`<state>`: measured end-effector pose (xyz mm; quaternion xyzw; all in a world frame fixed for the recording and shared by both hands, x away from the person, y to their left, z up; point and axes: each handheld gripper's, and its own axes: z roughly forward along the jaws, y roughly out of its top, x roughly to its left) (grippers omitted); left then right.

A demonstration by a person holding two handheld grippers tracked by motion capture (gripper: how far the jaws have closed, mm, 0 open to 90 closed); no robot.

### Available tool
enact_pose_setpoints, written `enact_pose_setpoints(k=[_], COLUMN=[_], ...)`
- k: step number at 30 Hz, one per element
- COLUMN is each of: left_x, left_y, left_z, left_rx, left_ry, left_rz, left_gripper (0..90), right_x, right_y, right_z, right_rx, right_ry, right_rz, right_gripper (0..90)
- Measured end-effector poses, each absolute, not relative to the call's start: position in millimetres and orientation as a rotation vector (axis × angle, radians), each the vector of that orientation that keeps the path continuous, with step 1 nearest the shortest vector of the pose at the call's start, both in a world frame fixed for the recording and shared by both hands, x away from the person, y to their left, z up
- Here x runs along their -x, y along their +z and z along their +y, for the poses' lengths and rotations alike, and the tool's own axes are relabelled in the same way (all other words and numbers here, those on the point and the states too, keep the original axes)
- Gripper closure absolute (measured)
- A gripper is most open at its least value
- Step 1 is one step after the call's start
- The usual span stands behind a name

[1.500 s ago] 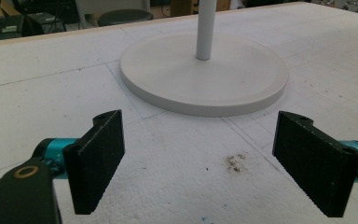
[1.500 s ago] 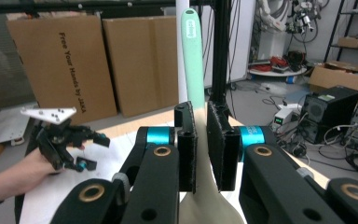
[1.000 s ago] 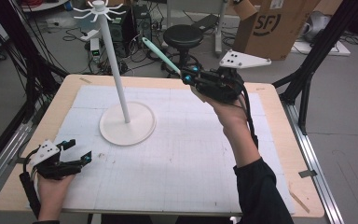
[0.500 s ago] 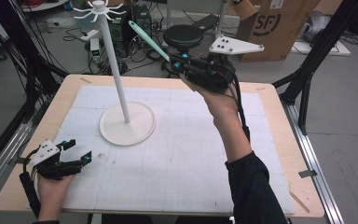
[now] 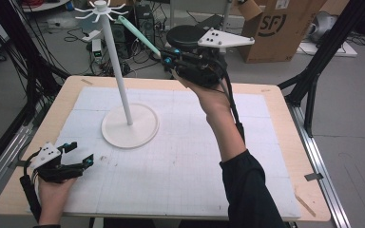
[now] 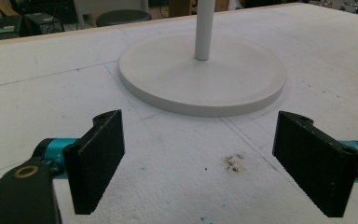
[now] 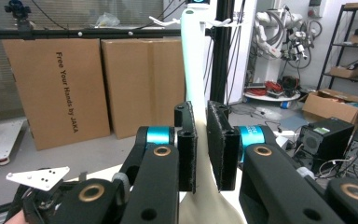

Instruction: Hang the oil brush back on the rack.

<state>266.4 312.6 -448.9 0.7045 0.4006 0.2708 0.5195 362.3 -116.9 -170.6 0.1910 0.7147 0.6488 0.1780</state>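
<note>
The right gripper is raised above the table's far edge, its jaws clamped on the lower end of a pale green shoehorn, whose long blade slants up to just beside the pronged top of the white stand; in the right gripper view the shoehorn rises between the two pads toward that top. The left gripper rests on the white mat at the near left corner, jaws wide apart and holding nothing, well apart from the stand's round base; the base sits just ahead of them.

Shoehorn on the rise!
The right gripper carries the pale green shoehorn up toward the rack's hooks.
</note>
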Motion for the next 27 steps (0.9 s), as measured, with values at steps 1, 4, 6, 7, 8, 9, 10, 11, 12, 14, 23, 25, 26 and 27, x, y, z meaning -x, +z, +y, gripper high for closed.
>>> enact_pose_setpoints(k=[1, 4, 6, 7, 8, 9, 10, 11, 12, 14, 23, 25, 26, 27], left_x=[-266, -266, -266, -266, -266, -266, -266, -266, -266, -266, -266, -266, -266, -266], left_y=[-449, -449, -449, -449, -449, -449, -449, -449, -449, -449, -449, -449, -449, -449], left_z=[313, 313, 313, 312, 312, 312, 312, 312, 312, 312, 313, 313, 312, 313], left_rx=[-1.692, -1.693, -1.692, -1.692, -1.692, -1.692, -1.692, -1.692, -1.693, -1.693, -1.695, -1.697, -1.696, -1.697], left_ry=[0.65, 0.65, 0.651, 0.651, 0.652, 0.652, 0.652, 0.651, 0.652, 0.652, 0.652, 0.652, 0.653, 0.652], left_rz=[0.959, 0.959, 0.958, 0.96, 0.96, 0.959, 0.959, 0.959, 0.958, 0.959, 0.957, 0.955, 0.955, 0.954], left_gripper=[17.4, 17.3, 17.4, 17.3, 17.4, 17.4, 17.4, 17.4, 17.3, 17.4, 17.4, 17.4, 17.4, 17.4], right_x=[-363, -362, -362, -363, -363, -363, -363, -363, -363, -363, -364, -365, -366, -366], right_y=[-171, -171, -171, -171, -171, -171, -172, -172, -172, -172, -173, -174, -174, -174], right_z=[-116, -113, -111, -111, -110, -110, -109, -109, -108, -107, -103, -103, -102, -101], right_rx=[-0.54, -0.535, -0.531, -0.531, -0.532, -0.533, -0.536, -0.534, -0.531, -0.53, -0.539, -0.542, -0.545, -0.545], right_ry=[1.84, 1.844, 1.844, 1.841, 1.841, 1.842, 1.837, 1.839, 1.839, 1.837, 1.82, 1.823, 1.817, 1.816], right_rz=[2.023, 2.022, 2.022, 2.022, 2.024, 2.025, 2.023, 2.024, 2.024, 2.026, 2.023, 2.026, 2.025, 2.025], right_gripper=[82.9, 82.9, 82.9, 82.9, 82.9, 82.9, 82.9, 82.9, 82.9, 82.9, 82.9, 82.9, 82.9, 82.9])
